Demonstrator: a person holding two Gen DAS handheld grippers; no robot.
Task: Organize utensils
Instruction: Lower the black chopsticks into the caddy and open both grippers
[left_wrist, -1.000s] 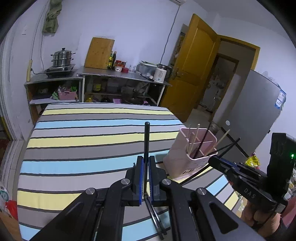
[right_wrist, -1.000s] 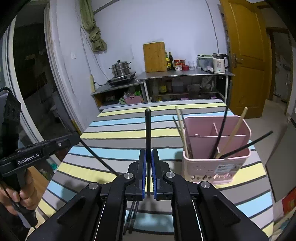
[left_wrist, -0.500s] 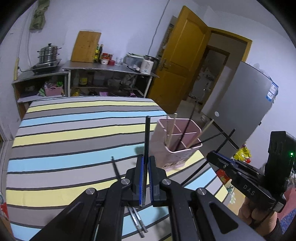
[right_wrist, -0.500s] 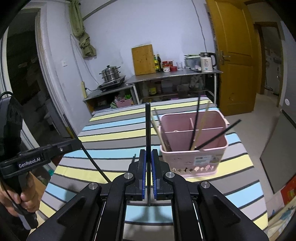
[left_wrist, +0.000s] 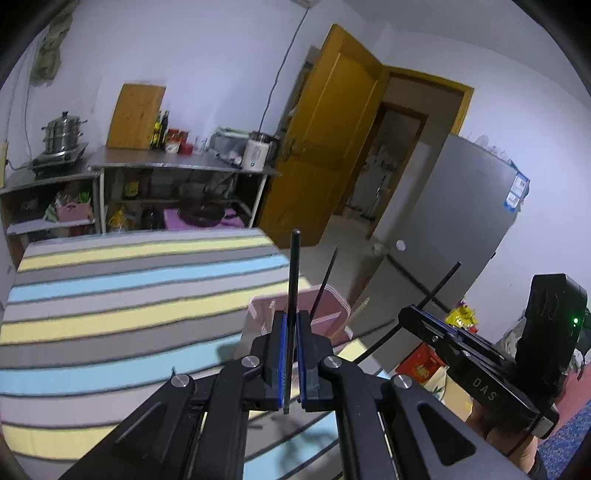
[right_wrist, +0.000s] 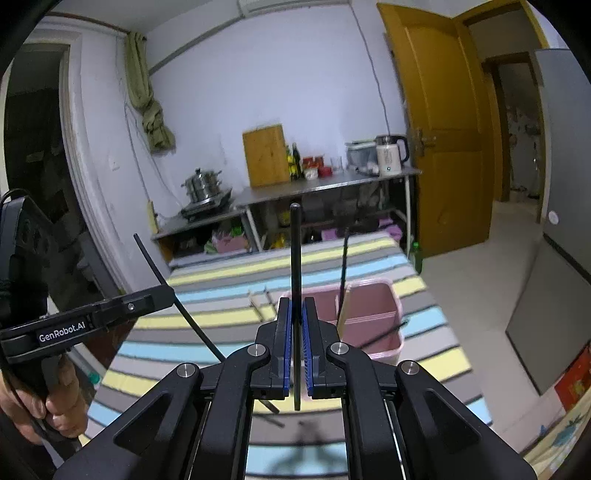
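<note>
left gripper (left_wrist: 291, 354): clamped on a black chopstick (left_wrist: 294, 280)
right gripper (right_wrist: 295, 345): pinching its own black chopstick (right_wrist: 295, 258) too
step: I'm carrying both over the pink holder (right_wrist: 373, 314)
next: tip each down into a compartment, I reckon

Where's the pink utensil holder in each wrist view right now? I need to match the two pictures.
Left wrist view: the pink utensil holder sits just right of centre, partly hidden behind the left tool, at the striped table's right edge.
Right wrist view: the holder sits right of centre, beyond the right tool, on the same table.
Shared landmark: the wooden cutting board leaning against the back wall.
</note>
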